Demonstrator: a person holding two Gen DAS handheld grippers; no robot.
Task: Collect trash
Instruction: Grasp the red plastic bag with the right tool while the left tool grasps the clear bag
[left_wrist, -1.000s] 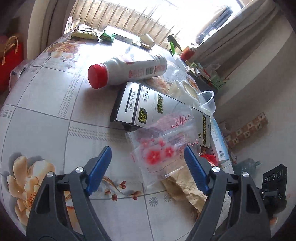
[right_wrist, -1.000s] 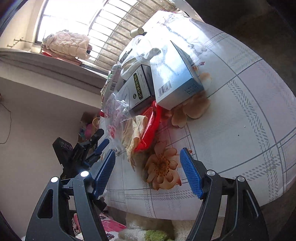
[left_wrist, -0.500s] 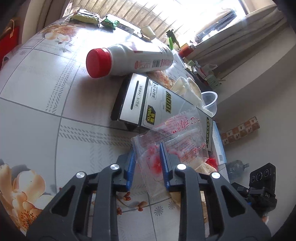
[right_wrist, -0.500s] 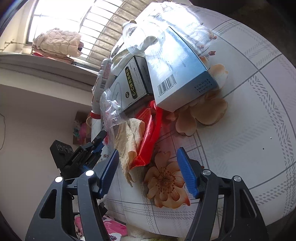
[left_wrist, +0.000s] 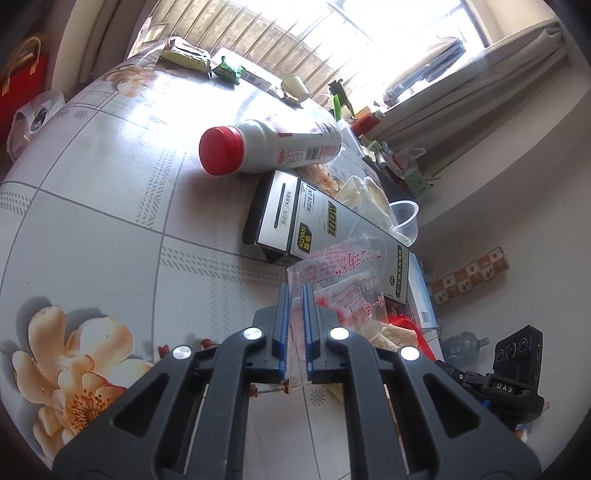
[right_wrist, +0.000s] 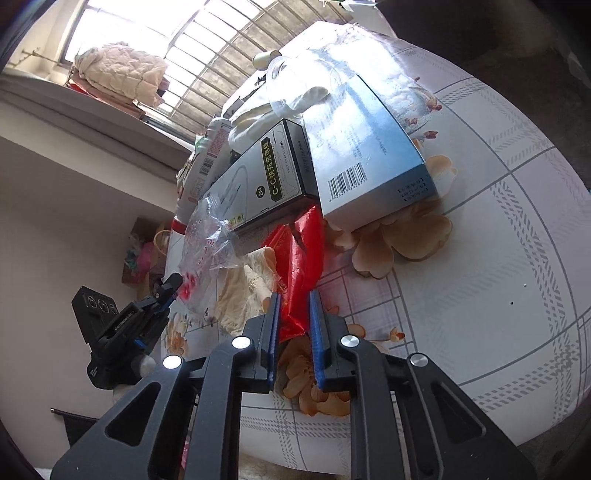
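Clear plastic wrapper (left_wrist: 334, 291) sits pinched in the just-closed left gripper (left_wrist: 294, 328), trailing toward 1 o'clock over the worktop (left_wrist: 110, 206); right gripper (right_wrist: 294, 332), also just closed, clamps the red wrapper (right_wrist: 301, 258), running to 12.

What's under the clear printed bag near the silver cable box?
The clear bag drapes over the silver cable box end and beige crumpled paper beside a red wrapper. The left gripper pinches the bag. What lies beneath the paper is hidden.
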